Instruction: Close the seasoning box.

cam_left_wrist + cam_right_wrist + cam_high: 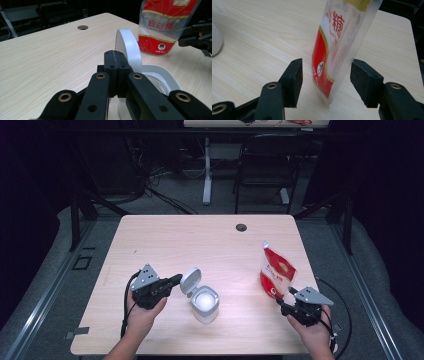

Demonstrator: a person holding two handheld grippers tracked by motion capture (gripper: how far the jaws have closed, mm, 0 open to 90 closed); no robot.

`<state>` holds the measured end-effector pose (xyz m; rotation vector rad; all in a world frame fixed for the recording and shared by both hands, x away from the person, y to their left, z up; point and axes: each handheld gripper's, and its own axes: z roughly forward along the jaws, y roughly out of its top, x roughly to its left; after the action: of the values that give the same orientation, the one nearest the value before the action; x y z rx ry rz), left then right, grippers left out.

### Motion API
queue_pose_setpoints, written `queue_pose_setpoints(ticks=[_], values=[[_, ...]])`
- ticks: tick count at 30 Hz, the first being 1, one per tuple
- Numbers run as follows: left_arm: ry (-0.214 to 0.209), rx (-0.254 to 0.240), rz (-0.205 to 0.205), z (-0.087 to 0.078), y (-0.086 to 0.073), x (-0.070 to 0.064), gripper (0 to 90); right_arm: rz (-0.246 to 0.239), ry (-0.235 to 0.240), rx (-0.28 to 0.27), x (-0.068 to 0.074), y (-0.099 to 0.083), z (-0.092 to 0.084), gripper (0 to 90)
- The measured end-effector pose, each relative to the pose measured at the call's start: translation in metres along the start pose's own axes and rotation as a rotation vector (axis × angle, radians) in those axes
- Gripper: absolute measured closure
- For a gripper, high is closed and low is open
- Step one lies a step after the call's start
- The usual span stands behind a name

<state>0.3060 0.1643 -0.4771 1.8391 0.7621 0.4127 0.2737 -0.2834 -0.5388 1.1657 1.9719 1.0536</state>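
Sugar bag [337,47] is standing between your right gripper's [325,80] open jaws, not squeezed yet. If you are closing low on it, the floppy top could be tipping over. Your left gripper [115,72] is pinched shut beside the open lid [128,50] of the white jar [205,303]; bumping could be flipping it.

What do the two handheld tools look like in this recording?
Both the left tool and the right tool are matte black, each topped by a grey three-cornered plate. Flat black linkage bars carry brass-coloured rivets and end in blocky, rough-faced pads. A black cable trails from each.
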Motion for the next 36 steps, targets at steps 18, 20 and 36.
queue_pose_setpoints(ticks=[18,20,36], values=[[-0.007,0.001,0.007,0.0002,0.0001,-0.0031,90.0,-0.006,0.002,0.003,0.0000,0.0003,-0.0006,43.9],[-0.007,0.001,0.006,0.0002,0.0002,-0.0037,90.0,-0.006,0.002,0.004,0.0000,0.0003,-0.0006,43.9],[-0.026,-0.006,0.014,0.0012,0.0001,-0.0089,90.0,-0.003,0.002,-0.001,-0.0002,0.0002,-0.0006,43.9]])
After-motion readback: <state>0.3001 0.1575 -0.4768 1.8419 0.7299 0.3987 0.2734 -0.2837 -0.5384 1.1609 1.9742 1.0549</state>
